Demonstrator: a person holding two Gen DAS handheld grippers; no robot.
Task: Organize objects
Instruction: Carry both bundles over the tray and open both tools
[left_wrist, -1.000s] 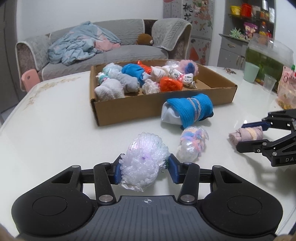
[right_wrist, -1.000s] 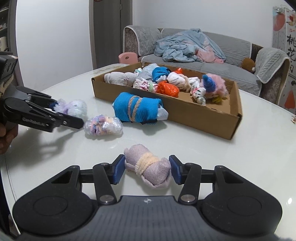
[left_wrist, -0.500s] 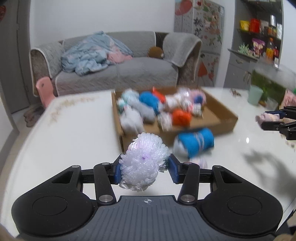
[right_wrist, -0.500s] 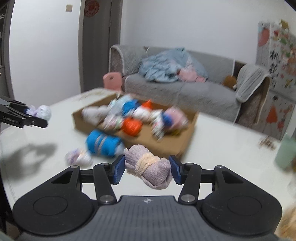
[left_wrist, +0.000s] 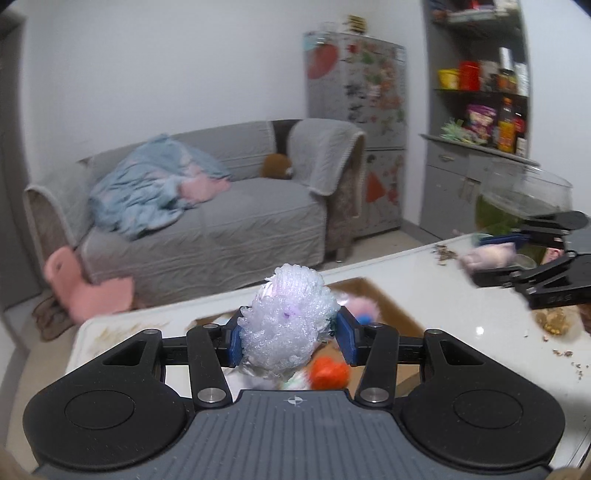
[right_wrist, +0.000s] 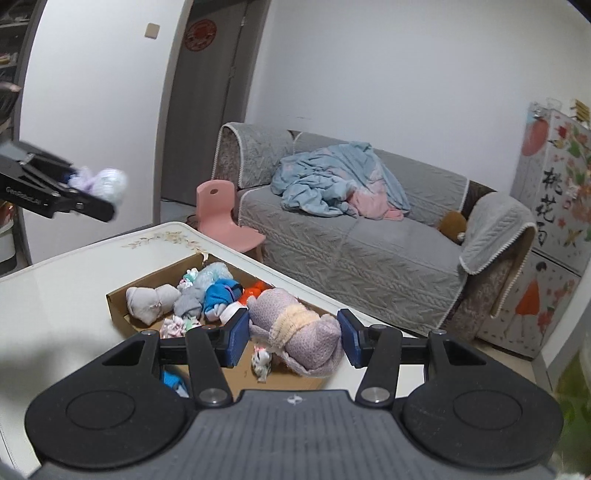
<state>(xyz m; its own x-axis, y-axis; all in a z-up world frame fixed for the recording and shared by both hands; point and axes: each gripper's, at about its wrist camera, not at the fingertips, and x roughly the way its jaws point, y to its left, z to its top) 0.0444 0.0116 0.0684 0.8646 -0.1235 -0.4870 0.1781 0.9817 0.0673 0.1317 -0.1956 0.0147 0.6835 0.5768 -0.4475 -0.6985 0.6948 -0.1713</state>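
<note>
My left gripper (left_wrist: 288, 341) is shut on a white fluffy sock ball (left_wrist: 288, 328) and holds it high above the cardboard box (left_wrist: 391, 306). It also shows in the right wrist view (right_wrist: 99, 184). My right gripper (right_wrist: 293, 339) is shut on a mauve sock roll with a cream band (right_wrist: 295, 328), held above the cardboard box (right_wrist: 118, 306) of rolled socks. That roll shows blurred at the right of the left wrist view (left_wrist: 487, 256). An orange sock ball (left_wrist: 328, 374) lies in the box under my left gripper.
The white table (right_wrist: 55, 280) carries the box. A grey sofa (right_wrist: 369, 236) with a blue blanket, a pink child's chair (right_wrist: 221, 210) and a fridge (left_wrist: 354, 125) stand behind. Crumbs (left_wrist: 554, 321) lie on the table's right side. A fish tank (left_wrist: 524, 199) stands at right.
Both grippers have risen from the table with their sock bundles and moved over the box. The blue sock roll and pastel ball left on the table have dropped out of view.
</note>
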